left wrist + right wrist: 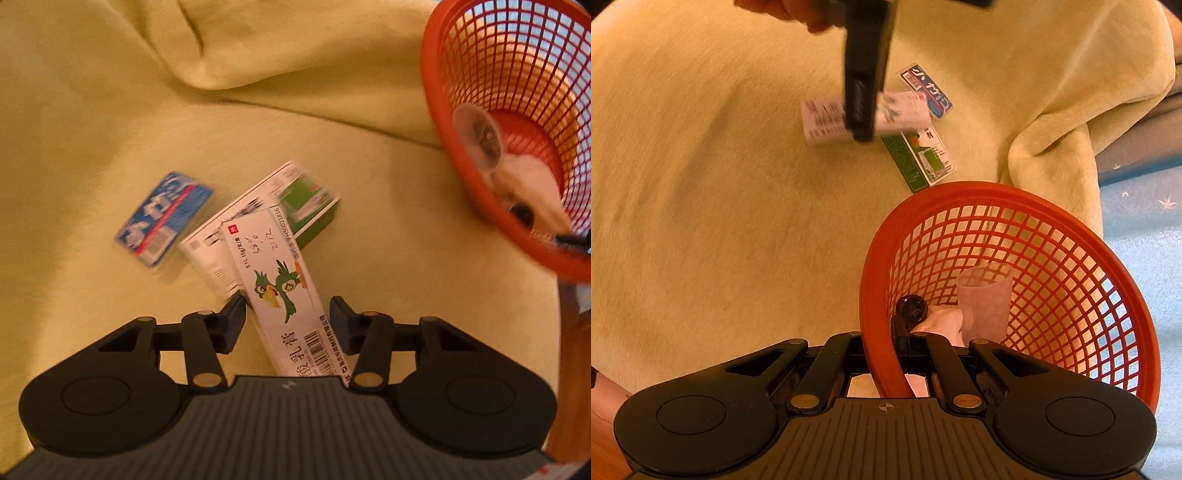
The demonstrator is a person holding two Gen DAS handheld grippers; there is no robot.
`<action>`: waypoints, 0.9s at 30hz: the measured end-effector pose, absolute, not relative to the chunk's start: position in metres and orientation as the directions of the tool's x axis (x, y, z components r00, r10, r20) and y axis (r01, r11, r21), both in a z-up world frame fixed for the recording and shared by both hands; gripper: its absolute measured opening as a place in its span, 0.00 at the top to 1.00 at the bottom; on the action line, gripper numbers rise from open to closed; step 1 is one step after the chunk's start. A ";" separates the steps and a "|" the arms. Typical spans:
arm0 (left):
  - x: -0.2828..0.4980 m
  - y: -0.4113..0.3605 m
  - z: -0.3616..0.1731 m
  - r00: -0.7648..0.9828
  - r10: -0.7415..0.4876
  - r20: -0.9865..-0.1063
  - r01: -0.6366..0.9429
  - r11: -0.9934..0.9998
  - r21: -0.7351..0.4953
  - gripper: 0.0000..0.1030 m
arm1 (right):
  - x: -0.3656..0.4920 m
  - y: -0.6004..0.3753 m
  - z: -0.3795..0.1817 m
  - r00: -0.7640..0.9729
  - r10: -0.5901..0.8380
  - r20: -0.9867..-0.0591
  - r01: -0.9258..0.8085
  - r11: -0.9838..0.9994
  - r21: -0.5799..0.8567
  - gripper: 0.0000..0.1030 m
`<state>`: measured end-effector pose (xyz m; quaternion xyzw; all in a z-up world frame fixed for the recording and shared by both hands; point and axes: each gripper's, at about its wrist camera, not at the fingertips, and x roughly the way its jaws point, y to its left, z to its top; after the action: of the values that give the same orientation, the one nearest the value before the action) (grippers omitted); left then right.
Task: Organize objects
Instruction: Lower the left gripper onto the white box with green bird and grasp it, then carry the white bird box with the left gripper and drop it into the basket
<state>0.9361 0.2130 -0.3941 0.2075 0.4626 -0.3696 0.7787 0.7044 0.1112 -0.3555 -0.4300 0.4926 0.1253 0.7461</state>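
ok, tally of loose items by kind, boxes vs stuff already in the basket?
Boxes outside the basket: 3 (white bird box in the left claw, green box, blue box)
Items in the red basket: 3 (clear cup, white cloth, black round object)
Total: 6

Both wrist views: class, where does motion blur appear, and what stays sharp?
Left wrist view: long white bird-printed box sharp, blue packet and red mesh plastic basket smeared. Right wrist view: basket rim sharp, left gripper and its box streaked.
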 end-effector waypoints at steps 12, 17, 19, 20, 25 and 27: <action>0.930 0.239 -0.397 0.369 -0.335 -0.867 0.660 0.751 -0.009 0.48 | 0.704 0.113 -0.359 0.477 -0.233 -0.847 -0.612 0.604 -0.511 1.00; 0.925 0.239 -0.400 0.364 -0.335 -0.869 0.635 0.772 -0.031 0.60 | 0.704 0.114 -0.359 0.474 -0.233 -0.849 -0.614 0.604 -0.508 1.00; 0.923 0.240 -0.400 0.362 -0.333 -0.871 0.632 0.774 -0.034 0.63 | 0.704 0.114 -0.359 0.470 -0.229 -0.852 -0.615 0.608 -0.503 1.00; 0.922 0.241 -0.399 0.355 -0.334 -0.873 0.633 0.773 -0.039 0.65 | 0.704 0.114 -0.359 0.469 -0.229 -0.853 -0.614 0.609 -0.501 1.00; 0.917 0.247 -0.395 0.334 -0.330 -0.883 0.645 0.763 -0.042 0.69 | 0.704 0.114 -0.359 0.466 -0.227 -0.855 -0.616 0.610 -0.498 1.00; 0.916 0.253 -0.392 0.326 -0.334 -0.884 0.642 0.765 -0.052 0.69 | 0.705 0.114 -0.359 0.465 -0.228 -0.855 -0.616 0.610 -0.498 1.00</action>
<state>0.9160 0.2526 -0.3921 0.1557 0.4937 -0.3052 0.7993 0.7046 0.1141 -0.3586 -0.4219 0.5002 0.1305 0.7448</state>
